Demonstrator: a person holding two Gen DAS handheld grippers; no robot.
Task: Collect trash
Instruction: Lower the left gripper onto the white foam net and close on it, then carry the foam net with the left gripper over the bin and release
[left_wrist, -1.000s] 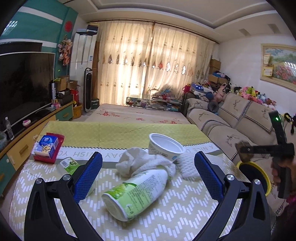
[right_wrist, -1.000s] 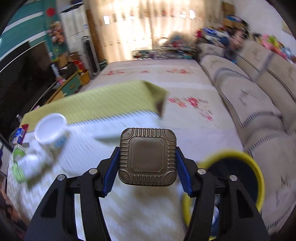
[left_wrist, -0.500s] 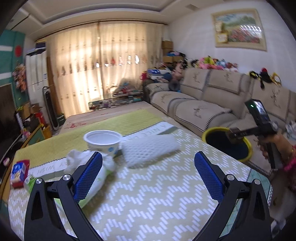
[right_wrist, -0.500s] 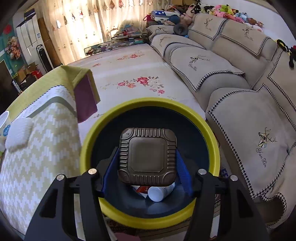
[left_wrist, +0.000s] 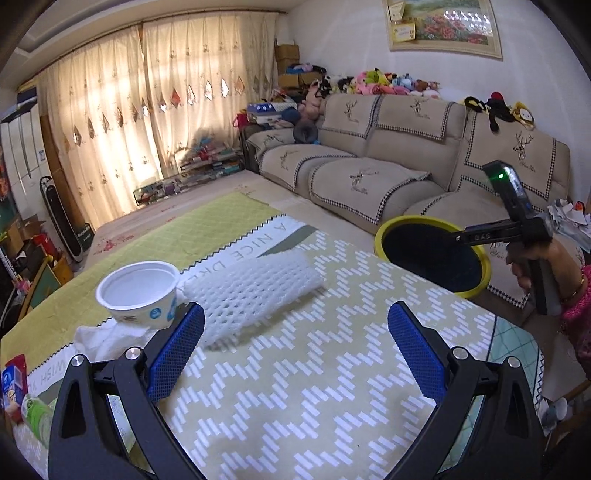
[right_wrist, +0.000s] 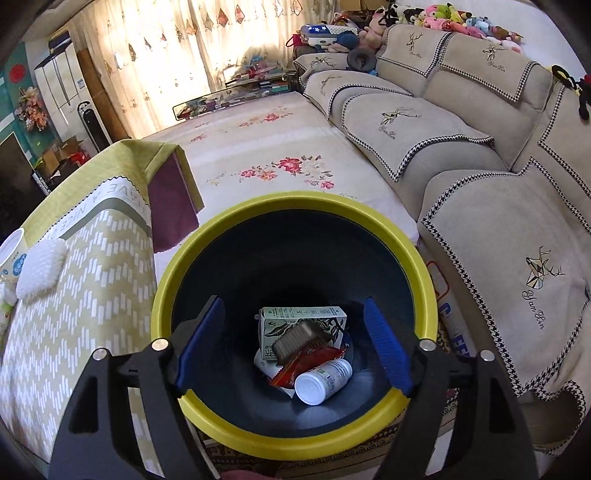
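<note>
My right gripper (right_wrist: 293, 341) hangs over the yellow-rimmed bin (right_wrist: 421, 273), its jaws opening with nothing between them. The brown square lid (right_wrist: 297, 339) lies tilted inside the bin on a green-and-white carton (right_wrist: 295, 317), beside a red wrapper (right_wrist: 310, 362) and a white bottle (right_wrist: 323, 380). My left gripper (left_wrist: 295, 347) is open and empty above the table (left_wrist: 314, 398). Just beyond its left finger lies a white foam net (left_wrist: 255, 291), with a white cup (left_wrist: 138, 291) and a crumpled tissue (left_wrist: 107, 341) further left. From the left wrist view, the bin (left_wrist: 432, 254) stands at the table's far right, with the right gripper (left_wrist: 495, 232) above it.
A beige sofa (left_wrist: 369, 177) runs along the right wall, close behind the bin. A red snack pack (left_wrist: 13, 384) and a green-labelled bottle (left_wrist: 37, 413) lie at the table's left edge. A person's hand (left_wrist: 546, 262) holds the right gripper. A flowered rug (right_wrist: 266, 147) covers the floor beyond.
The right gripper carried the brown lid from the table over the bin, opened, and the lid dropped in. The left gripper swung right, from the green bottle toward the foam net.
</note>
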